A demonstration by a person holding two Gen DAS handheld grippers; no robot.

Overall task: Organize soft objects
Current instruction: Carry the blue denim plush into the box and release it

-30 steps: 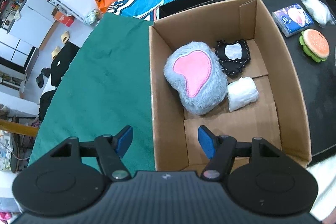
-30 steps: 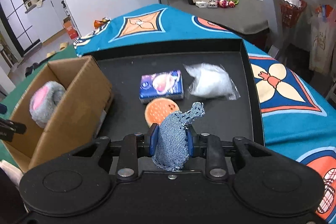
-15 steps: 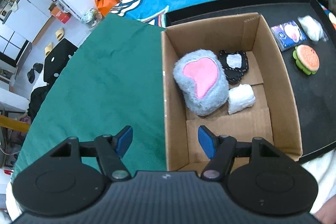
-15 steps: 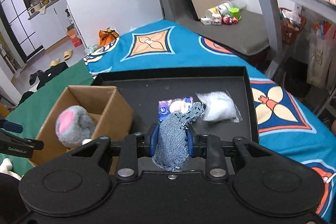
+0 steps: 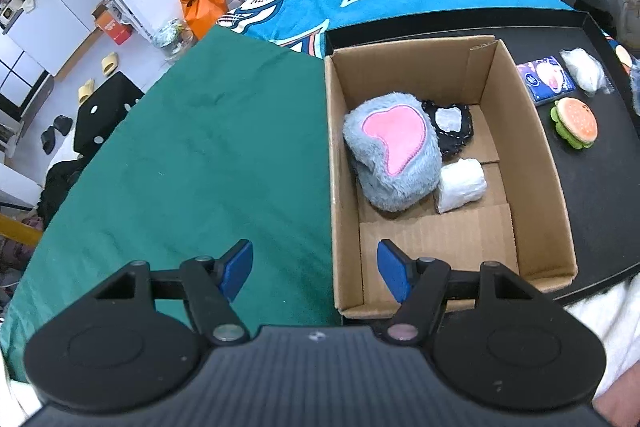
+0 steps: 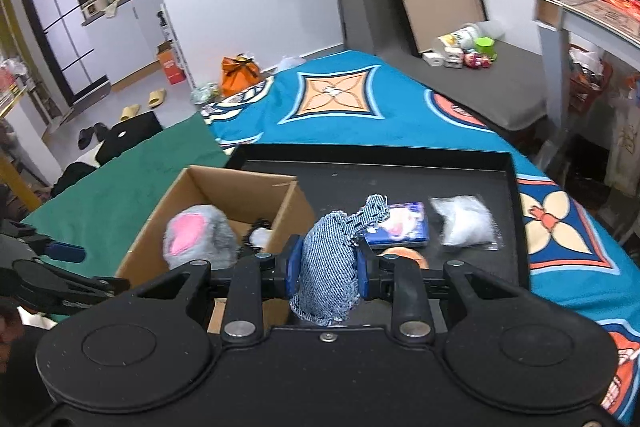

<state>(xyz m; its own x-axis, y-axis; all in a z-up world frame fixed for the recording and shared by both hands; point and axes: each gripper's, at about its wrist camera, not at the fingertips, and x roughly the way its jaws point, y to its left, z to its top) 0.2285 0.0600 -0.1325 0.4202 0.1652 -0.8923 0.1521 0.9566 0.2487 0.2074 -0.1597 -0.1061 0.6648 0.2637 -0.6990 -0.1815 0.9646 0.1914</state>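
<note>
A cardboard box (image 5: 516, 131) holds a grey-and-pink plush (image 5: 390, 155), a black-and-white pouch (image 5: 452, 125) and a white roll (image 5: 460, 185). My left gripper (image 5: 316, 269) is open and empty, above the box's near left corner. My right gripper (image 6: 327, 265) is shut on a blue denim piece (image 6: 332, 263), held above the black tray (image 6: 516, 219) beside the box (image 6: 296, 211). On the tray lie a burger toy (image 5: 576, 123), a blue tissue pack (image 5: 546, 81) and a white bag (image 5: 582, 71).
A green cloth (image 5: 200, 155) covers the table left of the box. A blue patterned blanket (image 6: 360, 115) lies behind and right of the tray. An orange bag (image 5: 202, 3) and shoes sit on the floor beyond.
Both grippers have risen and pulled back, so the box and tray look smaller. The right gripper has shifted left toward the box with the denim piece in it.
</note>
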